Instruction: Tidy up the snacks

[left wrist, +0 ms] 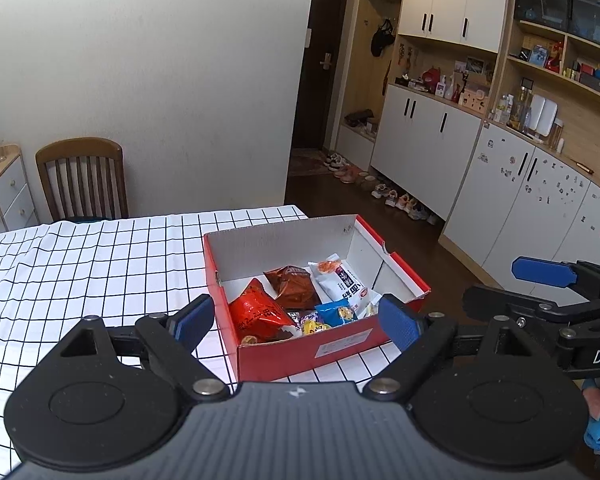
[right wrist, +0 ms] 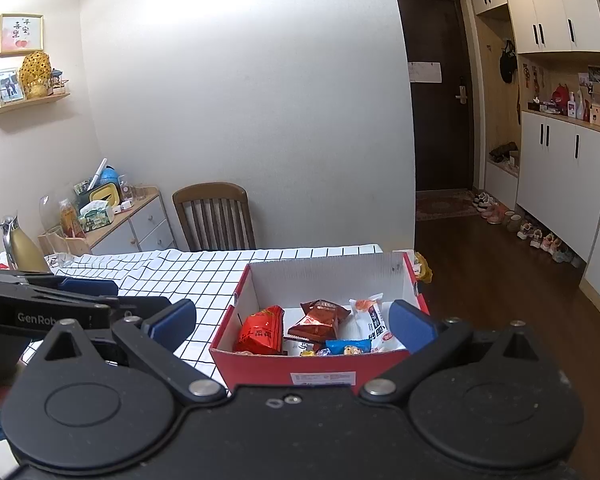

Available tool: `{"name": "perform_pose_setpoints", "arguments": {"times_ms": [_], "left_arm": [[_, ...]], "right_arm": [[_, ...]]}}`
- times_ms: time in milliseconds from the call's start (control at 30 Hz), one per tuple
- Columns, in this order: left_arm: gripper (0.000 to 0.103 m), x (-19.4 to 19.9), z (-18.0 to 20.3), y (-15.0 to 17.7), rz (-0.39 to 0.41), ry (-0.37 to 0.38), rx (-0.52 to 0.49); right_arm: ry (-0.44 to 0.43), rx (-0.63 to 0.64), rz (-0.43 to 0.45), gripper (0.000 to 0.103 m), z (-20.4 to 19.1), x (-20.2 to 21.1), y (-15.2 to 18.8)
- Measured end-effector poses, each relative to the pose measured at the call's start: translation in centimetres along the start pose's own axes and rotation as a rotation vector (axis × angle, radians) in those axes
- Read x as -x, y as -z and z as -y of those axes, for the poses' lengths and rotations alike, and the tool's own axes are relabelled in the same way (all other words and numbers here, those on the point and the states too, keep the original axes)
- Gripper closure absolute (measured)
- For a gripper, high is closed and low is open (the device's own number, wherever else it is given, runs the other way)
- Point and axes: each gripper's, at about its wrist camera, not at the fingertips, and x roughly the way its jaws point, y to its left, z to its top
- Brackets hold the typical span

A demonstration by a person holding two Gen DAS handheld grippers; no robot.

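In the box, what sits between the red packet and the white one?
A brown packet lies between the red packet and the white packet in the red box; both wrist views show it.

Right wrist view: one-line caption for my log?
Open right tongs face a red cardboard box of snack packets on a grid-patterned tablecloth.

I see a wooden chair point(right wrist: 214, 216) against the white wall behind the counter point(left wrist: 100, 256), which wears a black-gridded white cloth. A dark door point(right wrist: 436, 88) stands at the hallway's end, shoes point(left wrist: 396, 198) lined along the white cabinets point(left wrist: 420, 140). A framed picture point(right wrist: 20, 35) hangs above a small wall shelf point(right wrist: 28, 102).
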Motion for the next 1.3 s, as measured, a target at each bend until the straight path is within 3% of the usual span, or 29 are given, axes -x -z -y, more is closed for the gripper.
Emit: {"name": "perform_pose_setpoints", "arguments": {"times_ms": [1300], "left_arm": [[0.014, 0.26, 0.49, -0.23, 0.012, 0.027, 0.008]], "right_arm": [[0.025, -0.011, -0.009, 0.0, 0.11, 0.1, 0.4]]}}
